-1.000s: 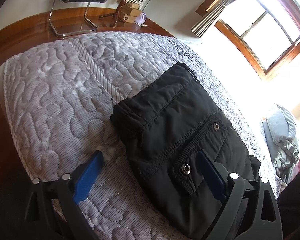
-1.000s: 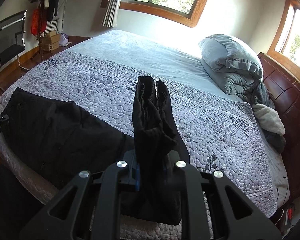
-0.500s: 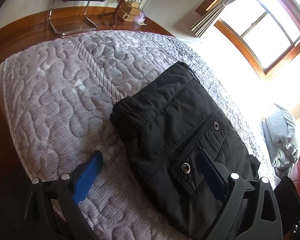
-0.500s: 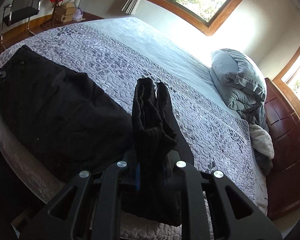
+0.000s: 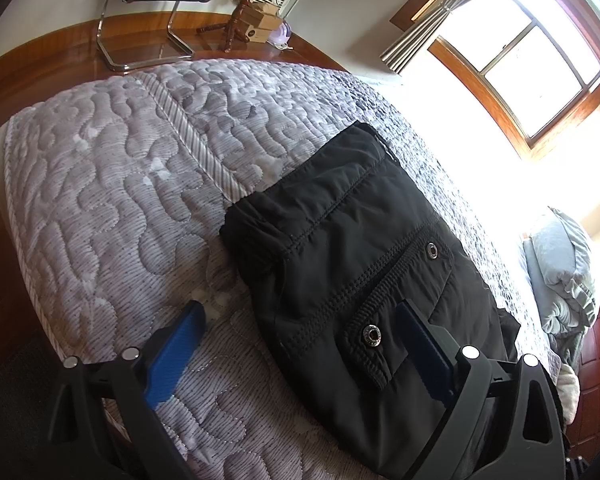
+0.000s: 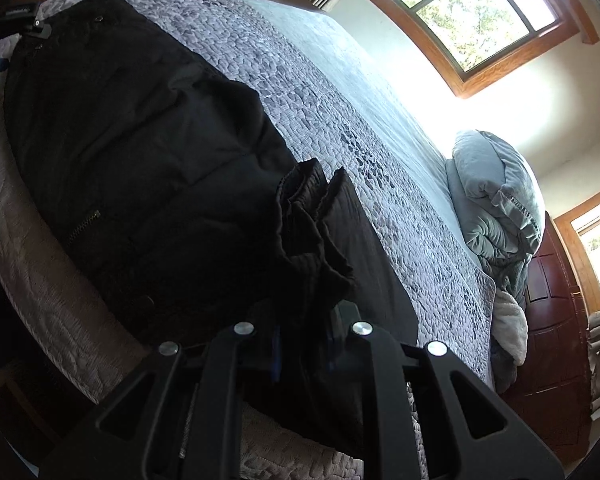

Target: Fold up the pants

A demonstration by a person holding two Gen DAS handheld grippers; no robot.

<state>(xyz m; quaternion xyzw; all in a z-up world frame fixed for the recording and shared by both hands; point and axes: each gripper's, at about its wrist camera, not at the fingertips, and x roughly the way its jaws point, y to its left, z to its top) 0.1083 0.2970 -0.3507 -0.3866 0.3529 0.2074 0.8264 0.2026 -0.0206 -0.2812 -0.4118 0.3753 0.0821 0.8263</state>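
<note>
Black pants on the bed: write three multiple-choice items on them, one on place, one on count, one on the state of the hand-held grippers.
1. Where do the black pants lie?
A. on the quilted bedspread
B. on the chair
C. on the floor

2. How many metal snaps show on the pants in the left wrist view?
A. none
B. two
C. five

3. How does the right hand-held gripper stand?
A. wide open, nothing in it
B. shut on the window curtain
C. shut on the pants' bunched cuff end

Key: 1 A, quilt shows all round them; 2 B, one by the pocket flap, one higher up; 3 C, black cloth rises from between its fingers.
</note>
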